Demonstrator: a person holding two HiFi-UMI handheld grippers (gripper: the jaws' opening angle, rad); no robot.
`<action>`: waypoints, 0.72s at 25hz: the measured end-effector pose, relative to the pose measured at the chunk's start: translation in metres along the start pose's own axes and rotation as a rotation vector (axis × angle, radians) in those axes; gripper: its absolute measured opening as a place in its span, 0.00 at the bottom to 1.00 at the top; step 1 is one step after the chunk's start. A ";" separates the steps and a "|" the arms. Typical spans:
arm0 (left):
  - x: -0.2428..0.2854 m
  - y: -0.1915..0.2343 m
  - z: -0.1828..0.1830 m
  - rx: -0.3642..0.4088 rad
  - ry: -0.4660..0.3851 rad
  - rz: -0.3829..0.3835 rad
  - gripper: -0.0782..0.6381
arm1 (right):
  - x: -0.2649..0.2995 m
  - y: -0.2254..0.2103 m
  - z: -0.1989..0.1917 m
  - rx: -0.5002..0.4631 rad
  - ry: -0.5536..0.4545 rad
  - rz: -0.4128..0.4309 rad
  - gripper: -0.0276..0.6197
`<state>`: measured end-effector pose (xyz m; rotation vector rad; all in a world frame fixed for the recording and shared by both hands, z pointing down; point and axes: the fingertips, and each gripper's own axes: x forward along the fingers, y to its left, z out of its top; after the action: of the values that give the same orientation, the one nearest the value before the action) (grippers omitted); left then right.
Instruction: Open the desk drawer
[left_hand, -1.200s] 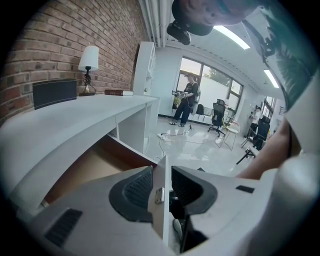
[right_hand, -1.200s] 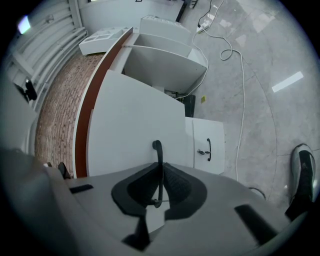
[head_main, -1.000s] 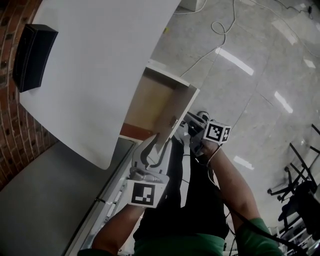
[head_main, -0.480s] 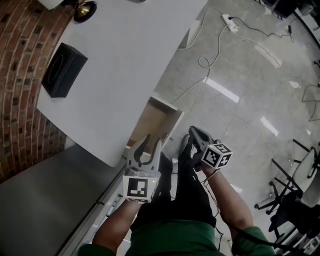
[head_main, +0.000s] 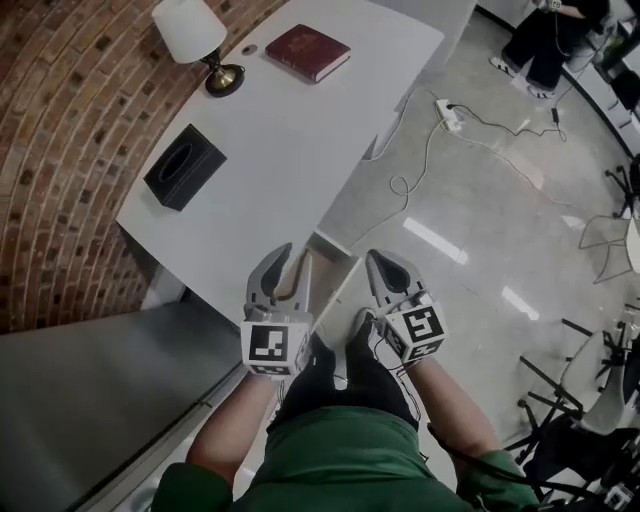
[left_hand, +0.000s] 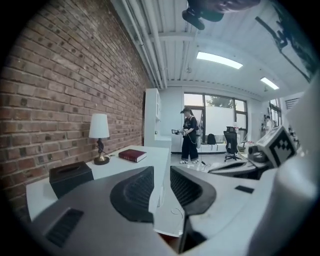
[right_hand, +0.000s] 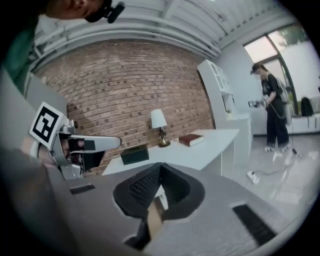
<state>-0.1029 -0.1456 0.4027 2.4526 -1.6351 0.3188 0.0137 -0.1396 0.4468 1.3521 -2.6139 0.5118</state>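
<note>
The white desk (head_main: 300, 150) stands against a brick wall. Its drawer (head_main: 326, 268) is pulled out below the desk's near edge, showing a pale wooden inside. My left gripper (head_main: 292, 256) hangs above the drawer's left side, open, with nothing between its ribbed pads (left_hand: 135, 192). My right gripper (head_main: 380, 260) hangs above the drawer's right side, shut on nothing. In the left gripper view the left gripper (left_hand: 161, 176) points level along the desk. In the right gripper view the right gripper (right_hand: 160, 172) has its tips together, and a strip of the drawer (right_hand: 153, 216) shows below them.
On the desk stand a lamp (head_main: 200, 40), a dark red book (head_main: 306, 50) and a black tissue box (head_main: 184, 166). A power strip (head_main: 447, 108) with a cable lies on the glossy floor. A person (head_main: 545, 35) stands at the far right, near office chairs (head_main: 585, 410).
Both grippers have risen from the drawer front to above it. The right gripper has rolled upright and its jaws have closed. The head view has lifted, showing the whole desktop.
</note>
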 end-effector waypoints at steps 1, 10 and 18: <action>-0.004 0.001 0.011 0.009 -0.018 0.002 0.24 | -0.003 0.005 0.022 -0.071 -0.025 -0.007 0.05; -0.050 -0.004 0.126 0.058 -0.192 -0.014 0.15 | -0.046 0.052 0.180 -0.408 -0.246 -0.083 0.05; -0.080 -0.002 0.170 0.084 -0.290 -0.041 0.12 | -0.061 0.092 0.232 -0.508 -0.349 -0.080 0.05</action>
<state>-0.1176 -0.1191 0.2170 2.6963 -1.7051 0.0257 -0.0210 -0.1298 0.1924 1.4492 -2.6574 -0.4153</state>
